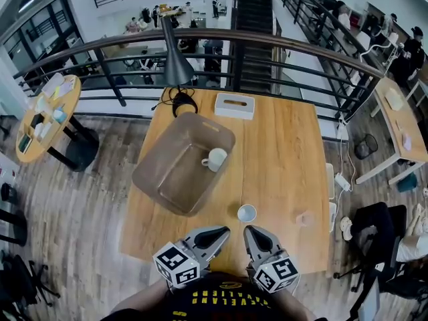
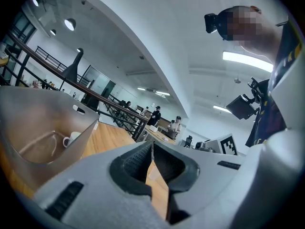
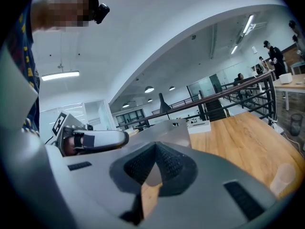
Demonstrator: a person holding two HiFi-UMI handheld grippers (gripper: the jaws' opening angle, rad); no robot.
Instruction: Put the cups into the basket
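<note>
I see both grippers low at the bottom centre of the head view, side by side over the near edge of the table. The left gripper and the right gripper each have their jaws pressed together with nothing between them; their own views show the ribbed pads meeting. Each carries a cube with black-and-white square markers. The basket, a translucent grey tub, sits left of centre at an angle, with one white cup inside near its right wall. Two more stand outside it: a pale blue cup just above the right gripper's tip, and a clear cup further right, well apart from the basket. A white tissue box sits at the table's far edge beside a lamp. Yellow lettering on the person's dark shirt at the bottom edge is too blurred to read.
</note>
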